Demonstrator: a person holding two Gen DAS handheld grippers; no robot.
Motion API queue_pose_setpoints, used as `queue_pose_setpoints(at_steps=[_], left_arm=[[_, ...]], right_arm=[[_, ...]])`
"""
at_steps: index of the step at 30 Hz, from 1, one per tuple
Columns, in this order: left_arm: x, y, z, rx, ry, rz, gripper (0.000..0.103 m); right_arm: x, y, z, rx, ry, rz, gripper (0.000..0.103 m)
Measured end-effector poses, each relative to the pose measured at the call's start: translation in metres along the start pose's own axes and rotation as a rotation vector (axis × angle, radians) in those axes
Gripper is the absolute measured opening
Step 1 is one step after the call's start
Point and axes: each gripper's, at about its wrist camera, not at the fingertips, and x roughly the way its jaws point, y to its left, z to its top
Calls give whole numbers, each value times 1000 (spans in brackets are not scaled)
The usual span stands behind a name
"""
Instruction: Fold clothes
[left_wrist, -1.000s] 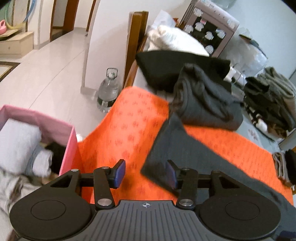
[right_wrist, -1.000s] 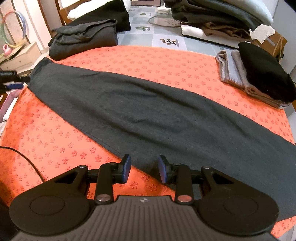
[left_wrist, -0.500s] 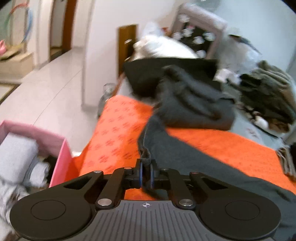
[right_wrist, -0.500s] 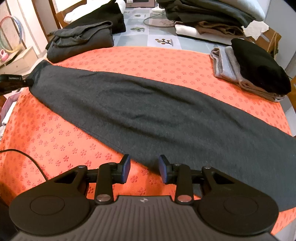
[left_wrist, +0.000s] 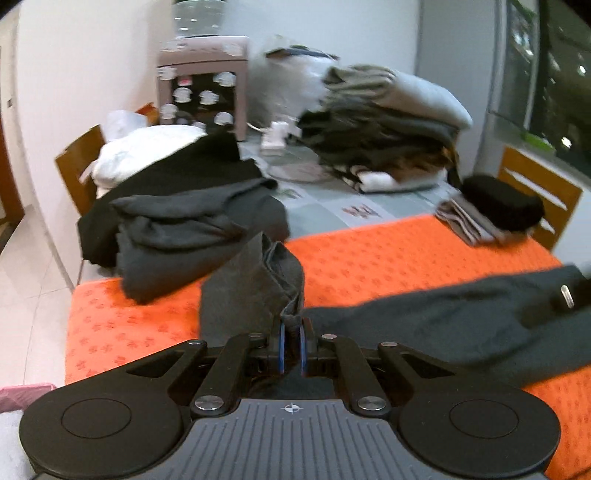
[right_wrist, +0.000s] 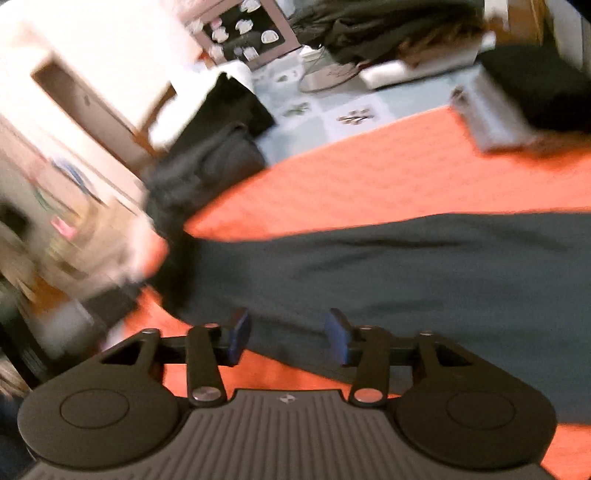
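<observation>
On the left side of the orange-covered table (left_wrist: 406, 254), the left gripper (left_wrist: 291, 345) was pinched tight on one end of the long dark grey garment (left_wrist: 443, 325), with the cloth bunched between its blue pads and a lifted flap standing up and curling just ahead of them. That flap drooped and creased under its own weight, so the fabric looked soft, light and limp, likely a thin knit that would sag wherever it was not held and drag rather than slide on the textured cover. From the held end the garment ran rightward, flat across the table. A heap of other dark clothes (left_wrist: 177, 236) sat behind it, near the table's far left edge.

Further right, the right gripper (right_wrist: 288, 334) hung with its fingers well apart and nothing between them, just over the garment's near edge (right_wrist: 406, 277). This view was badly smeared, so its height above the cloth was unclear. A hold at the hem or a corner, matching the left grip, seemed the best way to keep the fold even.
</observation>
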Motion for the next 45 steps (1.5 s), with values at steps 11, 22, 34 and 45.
queue_pose_setpoints(at_steps=[11,22,34,45], left_arm=[[0,-19,-10,65,32,-50,10],[-16,-38,0,71,20,-152,19],[-48,-54,-20,82,71,-89,61],[-34,-108,-28,124,161,13,63]], right_arm=[[96,43,41,108,137,203,66],[106,36,54,180,101,209,5],[-5,-69,48,307,10,135,5],[-72,-179,36,378,19,99,5]])
